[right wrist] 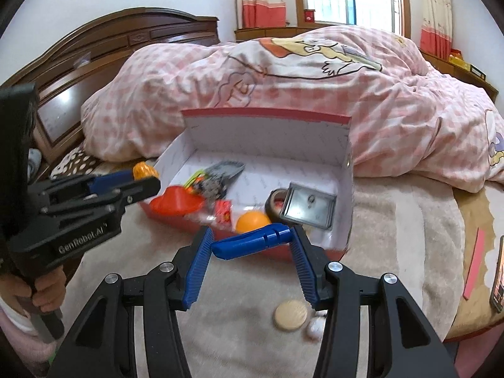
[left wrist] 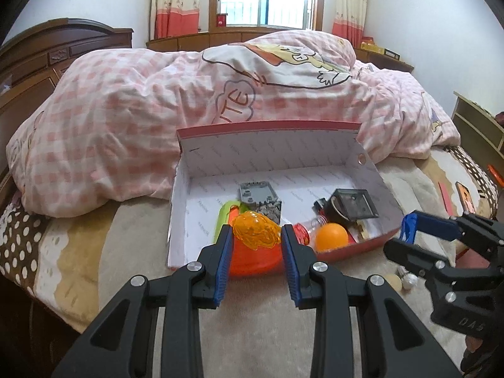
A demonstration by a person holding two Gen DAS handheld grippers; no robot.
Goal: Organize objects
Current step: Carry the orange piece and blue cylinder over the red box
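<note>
An open red box with a white inside (left wrist: 239, 154) (right wrist: 267, 132) lies on the bed. It holds an orange ball (left wrist: 331, 238) (right wrist: 252, 222), a red bowl (left wrist: 252, 258) (right wrist: 176, 203), a grey block (left wrist: 260, 197), a dark square case (left wrist: 354, 206) (right wrist: 310, 209) and a small bottle (left wrist: 307, 231). My left gripper (left wrist: 255, 236) (right wrist: 143, 178) is shut on a clear orange plastic piece (left wrist: 256, 231) (right wrist: 143, 170) over the box's near left corner. My right gripper (right wrist: 252, 241) (left wrist: 406, 236) is shut on a blue plastic clip (right wrist: 252, 241) (left wrist: 409, 225) at the box's near wall.
A pink checked duvet (left wrist: 126, 119) (right wrist: 393, 107) is heaped behind the box. A round wooden disc (right wrist: 290, 315) (left wrist: 393, 280) and a small white bulb (right wrist: 315, 327) (left wrist: 408, 278) lie on the beige blanket near me. A phone (right wrist: 497, 280) and a red strip (right wrist: 474, 264) lie to the right.
</note>
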